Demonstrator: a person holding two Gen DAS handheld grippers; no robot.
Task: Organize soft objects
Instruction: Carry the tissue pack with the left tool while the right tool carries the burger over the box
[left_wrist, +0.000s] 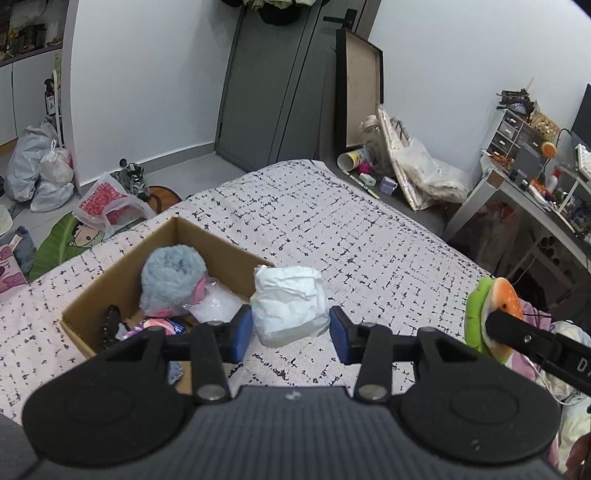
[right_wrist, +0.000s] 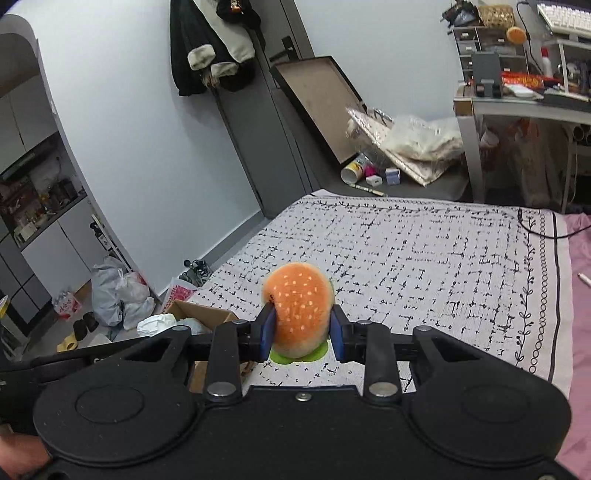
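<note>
My left gripper (left_wrist: 291, 334) is shut on a white crumpled soft bundle (left_wrist: 290, 304), held just above the bed beside the cardboard box (left_wrist: 110, 269). The box holds a grey-blue plush (left_wrist: 171, 282), a clear plastic bag (left_wrist: 218, 306) and other small items. My right gripper (right_wrist: 302, 332) is shut on an orange burger plush (right_wrist: 299, 312) with a green lettuce layer, above the bed. That plush and gripper also show in the left wrist view (left_wrist: 495, 314) at the right. The box (right_wrist: 203, 317) and the white bundle (right_wrist: 157, 325) show at the left in the right wrist view.
The bed has a white cover with black dashes (left_wrist: 351, 236). Plastic bags (left_wrist: 37, 173) and shoes (left_wrist: 135, 179) lie on the floor at the left. A cluttered desk (left_wrist: 535, 184) stands at the right. A framed board (left_wrist: 358, 88) leans on the wall.
</note>
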